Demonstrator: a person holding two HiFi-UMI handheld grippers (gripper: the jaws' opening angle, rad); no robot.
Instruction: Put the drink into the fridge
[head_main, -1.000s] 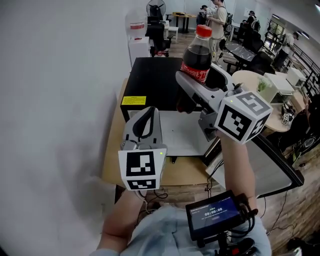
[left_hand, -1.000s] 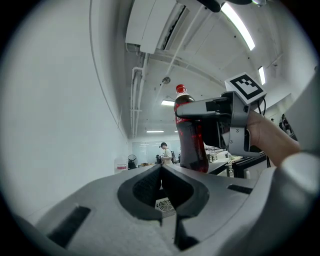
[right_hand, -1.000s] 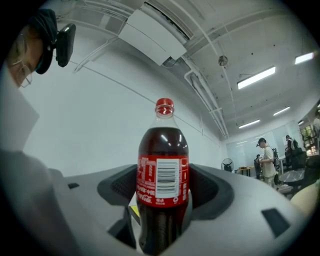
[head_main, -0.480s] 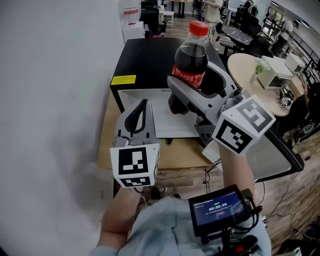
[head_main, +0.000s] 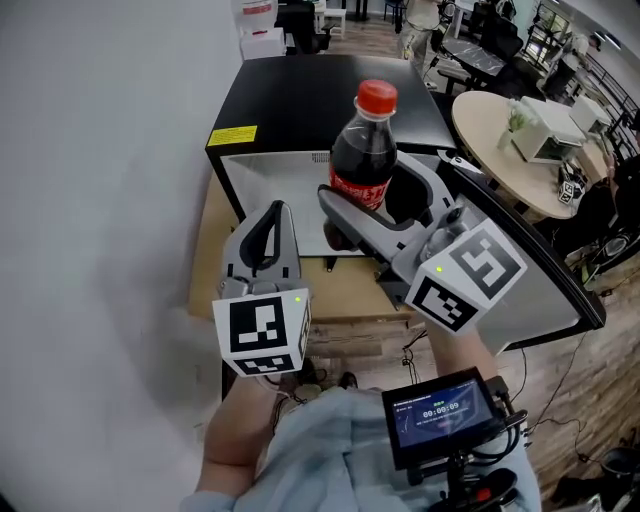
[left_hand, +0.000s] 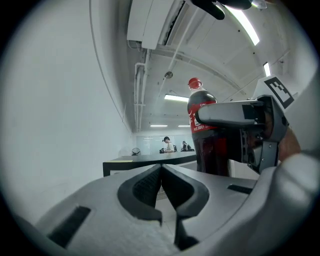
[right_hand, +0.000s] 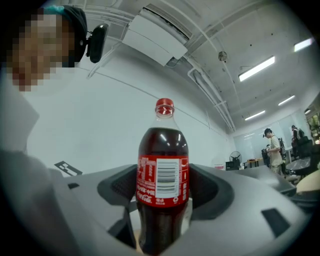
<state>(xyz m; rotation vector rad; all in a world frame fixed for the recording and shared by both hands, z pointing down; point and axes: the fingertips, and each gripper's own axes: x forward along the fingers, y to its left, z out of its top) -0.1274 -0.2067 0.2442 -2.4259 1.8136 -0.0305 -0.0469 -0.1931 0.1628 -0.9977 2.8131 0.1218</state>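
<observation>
A white wall runs down the left of an open office. Against it a black fridge (head_main: 300, 100) stands on a wooden stand (head_main: 345, 300), with its door (head_main: 545, 300) apparently swung wide to the right so that the pale interior shows at the front. The right gripper (head_main: 365, 205) is clamped on the drink, a cola bottle (head_main: 362, 160) with a red cap, its pads pressing either side at the label band. The bottle is upright and held in the air just before the fridge's front edge. The left gripper (head_main: 272, 222) hangs beside it on the left, its jaws pressed together with nothing between them, touching nothing. This looks like the carrying step: the drink is held and has reached the fridge, but is not yet inside. The next move probably calls for bringing the bottle down to the level of the opening. It would then go forward, kept upright with the cap clear of the black top edge, and be set down inside before the grip lets go. What shelf space lies inside cannot be told from here.
</observation>
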